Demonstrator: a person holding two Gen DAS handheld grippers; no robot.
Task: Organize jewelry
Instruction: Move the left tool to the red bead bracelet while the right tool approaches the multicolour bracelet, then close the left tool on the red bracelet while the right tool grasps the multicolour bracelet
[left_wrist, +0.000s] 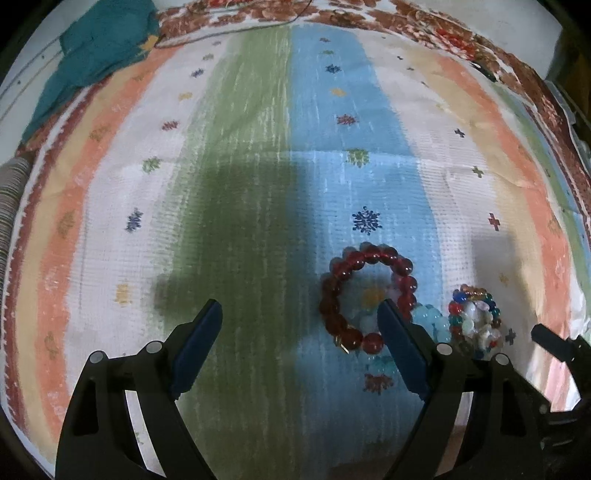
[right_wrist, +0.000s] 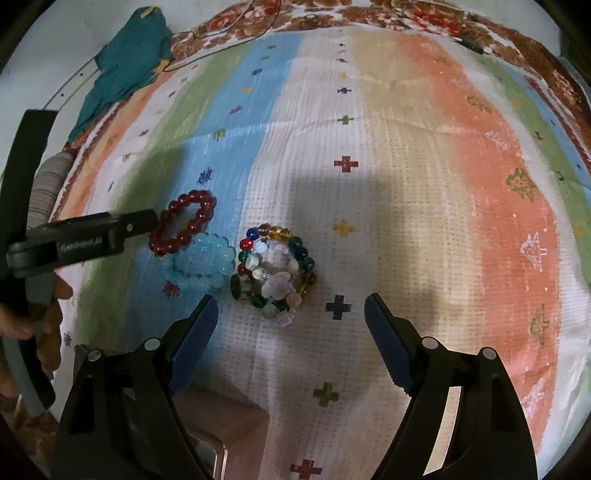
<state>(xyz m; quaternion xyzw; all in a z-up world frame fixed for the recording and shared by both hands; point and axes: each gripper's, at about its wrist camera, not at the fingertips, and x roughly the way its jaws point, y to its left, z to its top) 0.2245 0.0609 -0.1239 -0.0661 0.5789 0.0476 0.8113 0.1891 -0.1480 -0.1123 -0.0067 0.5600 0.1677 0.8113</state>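
A dark red round-bead bracelet (left_wrist: 365, 299) lies at lower right of the left wrist view, touching a pale blue glassy bead bracelet (right_wrist: 201, 262); just beside them sits a heap of mixed multicoloured bead bracelets (right_wrist: 277, 269). All rest on a striped pastel woven bedspread (right_wrist: 406, 184). The left gripper (left_wrist: 299, 317) points steeply down, jaws wide apart, one blue pad over the red ring. The right gripper (right_wrist: 288, 310) hovers likewise, jaws spread and empty, below the heap. A teal cloth (left_wrist: 99, 51) lies upper left

Striped cloth (right_wrist: 369, 229) w/ red (right_wrist: 186, 227), pale-blue (right_wrist: 207, 266), multicolor bracelets (right_wrist: 277, 269); teal fabric (right_wrist: 125, 62), maybe clothing
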